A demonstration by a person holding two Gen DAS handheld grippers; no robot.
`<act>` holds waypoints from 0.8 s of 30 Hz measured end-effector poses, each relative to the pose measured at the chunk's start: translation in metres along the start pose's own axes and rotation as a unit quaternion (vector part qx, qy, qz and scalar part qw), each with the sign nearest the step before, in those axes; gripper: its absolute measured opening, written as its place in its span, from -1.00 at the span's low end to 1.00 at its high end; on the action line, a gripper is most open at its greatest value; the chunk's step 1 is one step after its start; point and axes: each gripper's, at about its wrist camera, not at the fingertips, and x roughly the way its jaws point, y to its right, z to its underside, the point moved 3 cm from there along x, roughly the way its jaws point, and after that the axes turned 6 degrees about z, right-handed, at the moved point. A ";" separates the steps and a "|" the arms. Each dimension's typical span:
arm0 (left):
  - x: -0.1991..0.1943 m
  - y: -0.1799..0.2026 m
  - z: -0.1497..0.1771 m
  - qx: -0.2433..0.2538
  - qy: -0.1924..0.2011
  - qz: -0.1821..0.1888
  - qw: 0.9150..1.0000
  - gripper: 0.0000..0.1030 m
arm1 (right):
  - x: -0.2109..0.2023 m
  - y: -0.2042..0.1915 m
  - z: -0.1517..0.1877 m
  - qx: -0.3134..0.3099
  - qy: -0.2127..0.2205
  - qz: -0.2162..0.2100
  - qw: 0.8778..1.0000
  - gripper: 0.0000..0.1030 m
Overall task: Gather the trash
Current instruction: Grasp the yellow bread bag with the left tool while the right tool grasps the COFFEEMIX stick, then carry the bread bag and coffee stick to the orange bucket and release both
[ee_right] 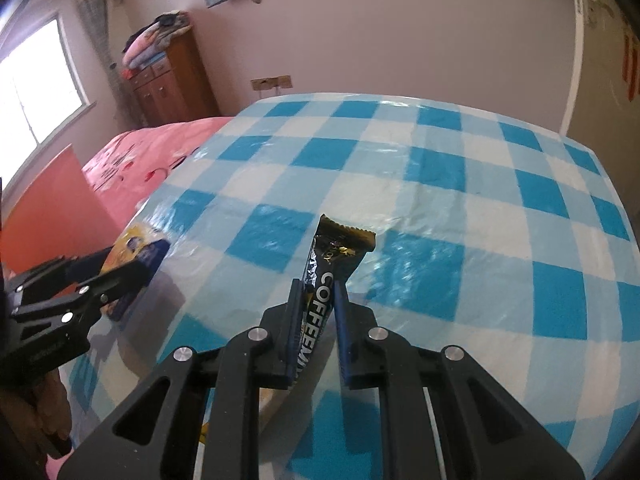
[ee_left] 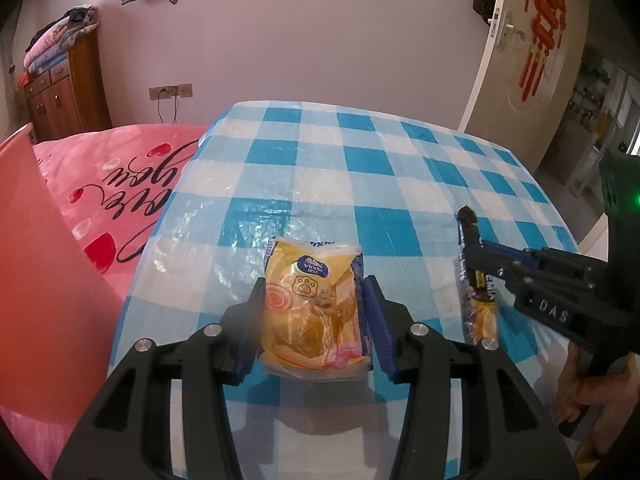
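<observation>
Yellow tissue pack pinched in left tongs; right tongs pinching coffee sachet.

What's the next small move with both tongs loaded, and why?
Probably carry both pieces leftward off the table toward wherever the trash goes; no bin is visible. The left tongs are clamped on the yellow tissue pack, the right tongs on the black coffee sachet, and the checked cloth shows nothing else to collect.
</observation>
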 end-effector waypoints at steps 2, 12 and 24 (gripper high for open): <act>-0.004 0.000 0.002 0.000 0.000 0.001 1.000 -0.05 | -0.004 -0.005 0.003 -0.002 0.003 -0.003 1.000 -0.68; -0.041 -0.006 0.001 -0.004 0.029 -0.001 1.000 -0.05 | -0.038 -0.023 -0.005 0.008 0.028 -0.020 0.999 -0.71; -0.103 -0.032 -0.020 -0.018 0.093 -0.009 0.995 -0.05 | -0.088 -0.085 -0.053 -0.037 0.087 -0.053 0.994 -0.76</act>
